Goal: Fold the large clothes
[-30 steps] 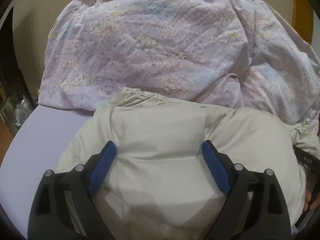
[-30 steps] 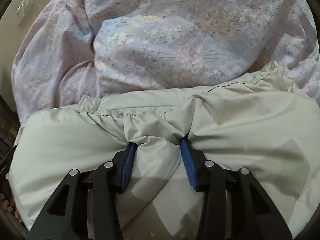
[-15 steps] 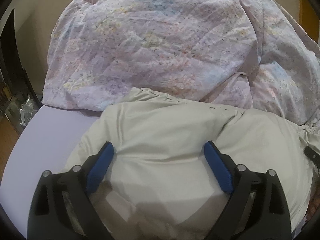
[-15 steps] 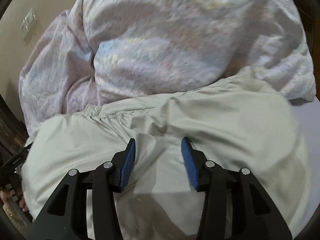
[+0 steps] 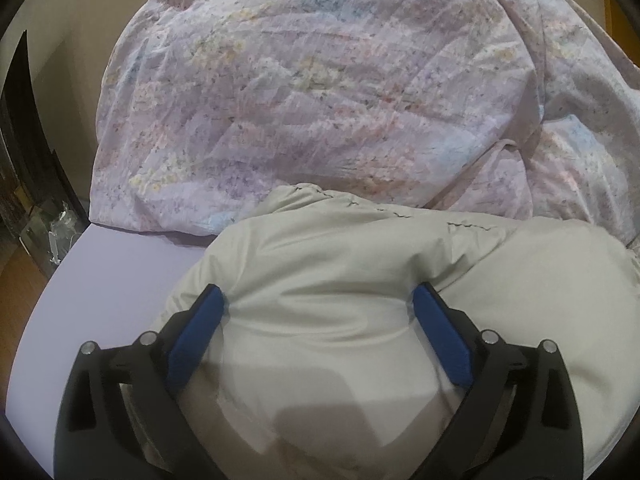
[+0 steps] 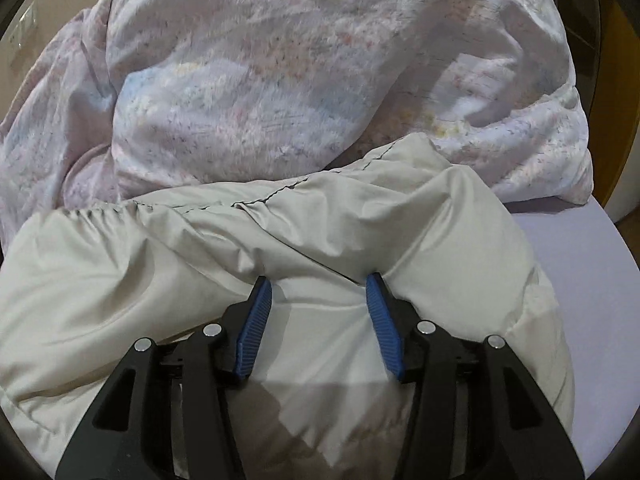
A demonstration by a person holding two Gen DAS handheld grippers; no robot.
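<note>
Both jaws just opening: left gripper [image 5: 316, 312] spread wide, right gripper [image 6: 318, 300] half-spread, each astride the beige padded jacket [image 5: 360, 280], gripping nothing.

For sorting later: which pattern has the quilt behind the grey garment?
Pale lilac floral print quilt; the left wrist view shows it best.

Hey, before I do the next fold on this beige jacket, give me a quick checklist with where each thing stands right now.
1. Left claw free of the beige jacket: cannot tell; jaws wide and just been opening, fingertips dent the fabric bulging between them.
2. Right claw released: cannot tell; jaws partway, just been opening, fabric puckers at both pads.
3. Jacket compact: ok, a puffy bundle.
4. Jacket wholly on the lilac surface: cannot tell, near edge hidden.
5. Floral duvet clear of the jacket: not ok, it touches the far edge.
</note>
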